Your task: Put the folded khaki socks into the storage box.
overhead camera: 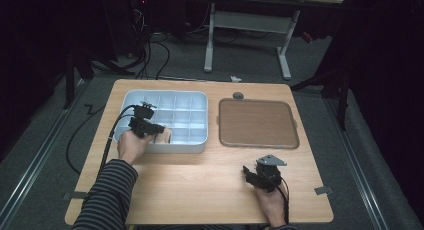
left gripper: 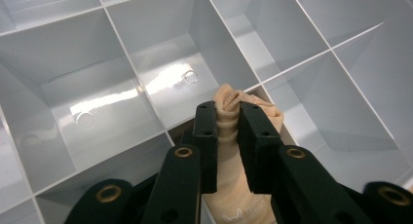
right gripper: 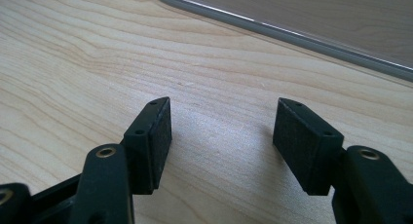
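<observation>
**Left gripper pinching a rolled beige sock over the divided tray**

Left gripper [left gripper: 227, 131] is pinching a beige sock [left gripper: 229, 175] between its two black pads, jaws pressed nearly together on the cloth; sock is sitting right between the pads, so no gap left to cover; bunched tip is poking out just past the fingertips [left gripper: 206, 129]; rest of the roll is running back under the jaws toward the hand.

Long axis of the sock is lying along the gripper's own reach, tip pointing away from the person and down into the white tray [overhead camera: 131, 96]; in the high view the sock [overhead camera: 164, 135] is sitting at the tray's near edge, around the middle of the near row, and the left gripper [overhead camera: 156, 128] is angling in from the left above it; whether the sock is already resting on a cell floor or hanging over a divider, cannot tell.

Right gripper [right gripper: 221, 129] is standing spread wide with nothing between the pads, hovering low over bare wooden table [right gripper: 97, 48]; in the high view it [overhead camera: 248, 174] is parked near the front edge, well apart from the sock; brown lid [overhead camera: 257, 122] is lying flat beside the tray, just beyond it.

Left hand is clearly the nearer one; judgement: next move is turning on lining the sock's axis up with one cell before letting go; divider walls are the likely snag.
</observation>
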Demonstrator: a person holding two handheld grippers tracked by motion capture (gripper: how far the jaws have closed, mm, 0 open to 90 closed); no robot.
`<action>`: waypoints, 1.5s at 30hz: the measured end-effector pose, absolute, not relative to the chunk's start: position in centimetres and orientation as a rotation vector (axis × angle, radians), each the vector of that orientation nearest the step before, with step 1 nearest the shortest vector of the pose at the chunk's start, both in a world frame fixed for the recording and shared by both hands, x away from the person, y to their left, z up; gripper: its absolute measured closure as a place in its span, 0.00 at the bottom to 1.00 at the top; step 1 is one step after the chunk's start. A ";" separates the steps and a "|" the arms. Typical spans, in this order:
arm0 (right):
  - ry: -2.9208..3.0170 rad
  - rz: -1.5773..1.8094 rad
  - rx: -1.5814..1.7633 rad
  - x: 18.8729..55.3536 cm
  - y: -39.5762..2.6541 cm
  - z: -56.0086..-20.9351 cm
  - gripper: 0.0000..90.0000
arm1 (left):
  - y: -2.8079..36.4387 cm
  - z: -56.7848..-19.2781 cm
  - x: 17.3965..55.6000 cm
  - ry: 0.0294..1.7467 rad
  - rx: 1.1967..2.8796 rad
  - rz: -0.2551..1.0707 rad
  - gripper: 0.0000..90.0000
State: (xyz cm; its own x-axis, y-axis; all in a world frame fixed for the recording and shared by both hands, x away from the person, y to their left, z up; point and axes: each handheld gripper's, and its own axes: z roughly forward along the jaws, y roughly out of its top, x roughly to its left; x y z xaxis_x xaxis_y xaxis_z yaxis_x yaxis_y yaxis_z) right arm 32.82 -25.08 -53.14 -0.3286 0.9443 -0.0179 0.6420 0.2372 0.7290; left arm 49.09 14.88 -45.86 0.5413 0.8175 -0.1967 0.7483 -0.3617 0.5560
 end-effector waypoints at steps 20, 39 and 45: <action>2.056 0.874 1.449 32.8 -25.1 -53.1 0.44 | 14.4 -47.2 49.3 1.281 2.276 0.140 0.93; 2.057 0.875 1.449 32.8 -25.1 -53.1 0.44 | 15.5 -45.1 48.0 1.223 2.142 0.194 0.72; 2.056 0.875 1.449 32.8 -25.1 -53.1 0.44 | 16.2 -44.5 47.6 1.214 2.106 0.212 0.69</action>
State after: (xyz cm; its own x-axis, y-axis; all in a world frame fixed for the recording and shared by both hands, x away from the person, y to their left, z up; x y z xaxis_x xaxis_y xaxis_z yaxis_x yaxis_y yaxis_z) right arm 32.82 -25.09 -53.14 -0.3291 0.9441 -0.0175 0.6419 0.2373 0.7291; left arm 47.60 16.20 -44.46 0.5501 0.8135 -0.1887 0.7013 -0.3273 0.6333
